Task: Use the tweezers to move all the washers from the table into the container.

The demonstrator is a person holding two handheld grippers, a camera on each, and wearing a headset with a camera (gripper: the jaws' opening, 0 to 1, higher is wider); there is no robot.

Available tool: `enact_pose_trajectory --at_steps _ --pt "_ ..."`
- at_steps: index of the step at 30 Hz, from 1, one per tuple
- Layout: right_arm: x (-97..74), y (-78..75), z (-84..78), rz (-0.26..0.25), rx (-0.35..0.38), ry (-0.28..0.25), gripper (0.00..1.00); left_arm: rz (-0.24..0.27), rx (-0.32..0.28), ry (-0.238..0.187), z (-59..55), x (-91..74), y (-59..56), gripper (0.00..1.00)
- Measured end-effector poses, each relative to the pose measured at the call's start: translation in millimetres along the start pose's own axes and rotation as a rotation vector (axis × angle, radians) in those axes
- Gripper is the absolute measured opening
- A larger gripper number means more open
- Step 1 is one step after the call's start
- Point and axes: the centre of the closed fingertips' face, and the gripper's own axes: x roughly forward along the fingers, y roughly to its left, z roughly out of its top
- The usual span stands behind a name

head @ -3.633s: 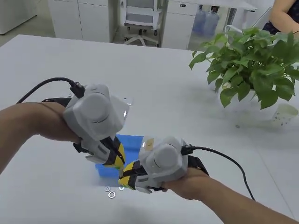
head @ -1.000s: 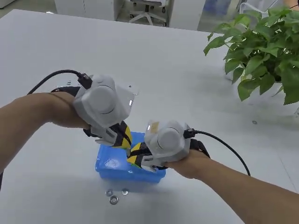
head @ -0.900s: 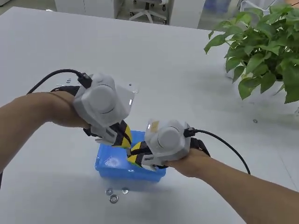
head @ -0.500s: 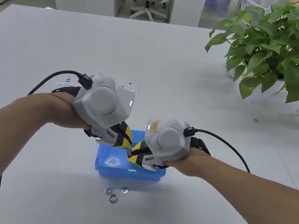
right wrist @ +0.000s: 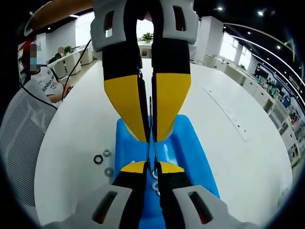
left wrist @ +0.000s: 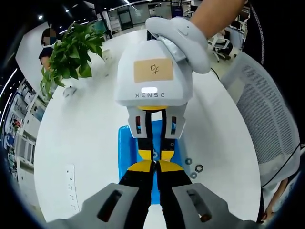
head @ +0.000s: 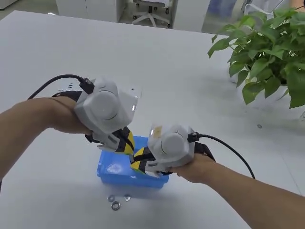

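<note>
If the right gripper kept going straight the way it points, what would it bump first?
Most likely the left gripper: its yellow tips face the right gripper nearly nose to nose above the blue container, with thin tweezers between. The gap's depth is hard to judge.

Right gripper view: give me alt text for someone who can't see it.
Two yellow-tipped grippers meet tip to tip over a blue container, the right gripper at the bottom and the left gripper pointing down from the top, with thin tweezers pinched between their jaws. Three washers lie on the white table beside the container.
</note>
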Motion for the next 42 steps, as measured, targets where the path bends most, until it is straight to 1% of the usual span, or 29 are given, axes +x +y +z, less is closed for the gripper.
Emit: enact_pose_trajectory --at_steps 16,22,24,27,35,42 --pt "-20.5 8.1 18.5 -0.034 -0.021 -0.026 0.1 0.015 0.018 0.009 17.7 -21.0 -8.5 0.06" --pt "-28.6 14.6 26.9 -0.045 -0.025 -0.041 0.1 0.024 0.022 0.005 26.1 -30.6 -16.8 0.06" --pt "-30.9 17.3 29.2 -0.048 -0.029 -0.046 0.1 0.027 0.024 0.004 27.3 -33.0 -18.8 0.06" --pt "-33.7 21.5 32.0 -0.052 -0.031 -0.052 0.1 0.028 0.027 0.003 31.2 -36.7 -24.9 0.06" --pt "-39.6 33.2 36.6 -0.061 -0.031 -0.062 0.1 0.033 0.024 0.002 34.2 -42.0 -34.2 0.06" --pt "-41.3 44.5 36.1 -0.061 -0.034 -0.061 0.1 0.034 0.023 0.001 37.0 -42.8 -46.1 0.06"
